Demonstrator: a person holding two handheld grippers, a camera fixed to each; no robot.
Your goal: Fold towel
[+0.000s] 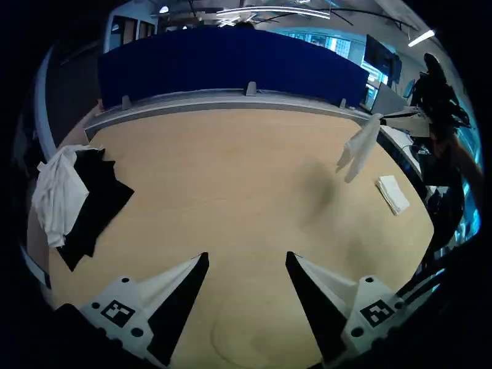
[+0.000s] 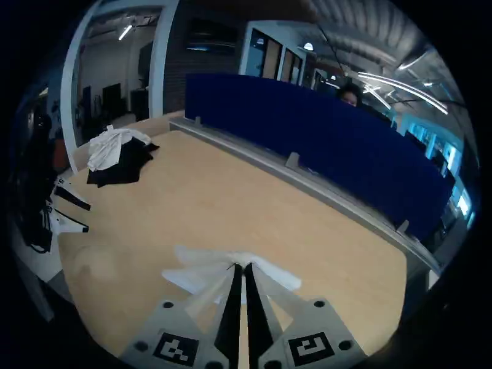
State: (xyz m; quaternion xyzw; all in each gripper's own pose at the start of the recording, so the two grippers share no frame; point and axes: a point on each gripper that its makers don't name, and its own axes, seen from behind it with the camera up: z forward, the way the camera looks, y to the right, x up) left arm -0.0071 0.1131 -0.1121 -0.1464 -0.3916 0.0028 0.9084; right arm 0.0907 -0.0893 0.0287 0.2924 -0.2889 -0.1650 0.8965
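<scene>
A white towel (image 1: 360,147) hangs in the air over the right side of the wooden table (image 1: 246,172). In the right gripper view my right gripper (image 2: 241,267) is shut on that towel (image 2: 203,273), whose folds spread to both sides of the fingertips. Low over the table's near edge, my left gripper (image 1: 246,258) stands open with nothing between its fingers. It also appears at the far left of the right gripper view (image 2: 88,219), open. A small folded white towel (image 1: 392,194) lies on the table at the right.
A heap of white and black cloths (image 1: 67,197) (image 2: 117,154) lies at the table's left end. A blue partition (image 1: 227,61) (image 2: 320,135) runs along the far edge. A person's arm (image 1: 458,160) is at the right. Someone's head (image 2: 350,92) shows behind the partition.
</scene>
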